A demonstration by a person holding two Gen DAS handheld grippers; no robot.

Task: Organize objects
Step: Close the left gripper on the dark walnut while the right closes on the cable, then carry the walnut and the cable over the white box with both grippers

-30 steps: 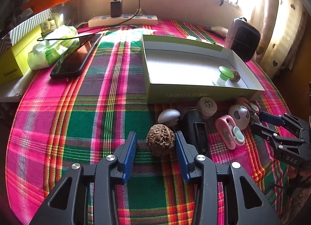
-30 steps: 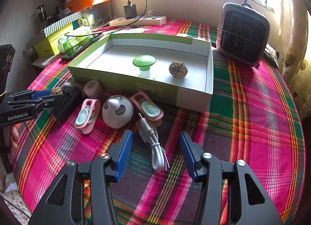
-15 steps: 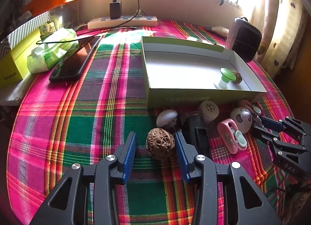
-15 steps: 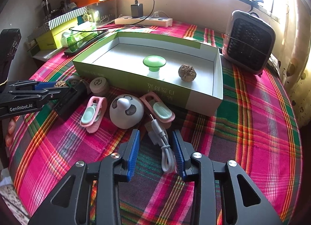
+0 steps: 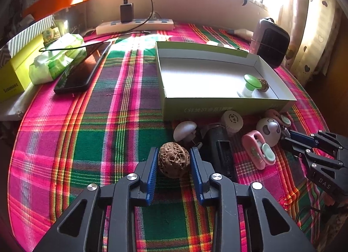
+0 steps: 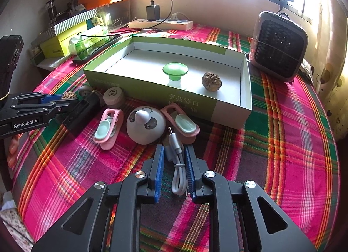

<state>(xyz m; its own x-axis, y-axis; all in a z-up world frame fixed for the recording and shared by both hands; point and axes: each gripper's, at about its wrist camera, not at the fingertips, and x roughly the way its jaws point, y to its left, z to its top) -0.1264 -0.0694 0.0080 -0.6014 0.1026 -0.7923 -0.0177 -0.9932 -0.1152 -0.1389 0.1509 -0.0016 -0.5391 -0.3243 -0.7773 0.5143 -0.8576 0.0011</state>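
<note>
My left gripper (image 5: 174, 156) is shut on a brown walnut (image 5: 173, 162) resting on the plaid cloth. My right gripper (image 6: 174, 154) is shut on a coiled grey USB cable (image 6: 178, 165). A green-sided open box (image 5: 217, 108) (image 6: 152, 93) holds a green mushroom toy (image 6: 175, 71) and a second walnut (image 6: 211, 81). In front of the box lie a white mushroom (image 5: 184, 131), a black block (image 5: 219, 149), a beige round cap (image 6: 114, 97), two pink clips (image 6: 107, 128) (image 6: 182, 122) and a panda-faced dome (image 6: 145, 124).
A small black heater (image 6: 279, 47) stands right of the box. A power strip (image 5: 134, 25), a phone (image 5: 83, 71), a wipes pack (image 5: 56, 60) and yellow boxes (image 5: 15, 75) sit at the back left. The table's edge curves close on the right.
Both grippers have closed: the left one onto the walnut, the right one onto the grey cable. Both have crept slightly forward.
</note>
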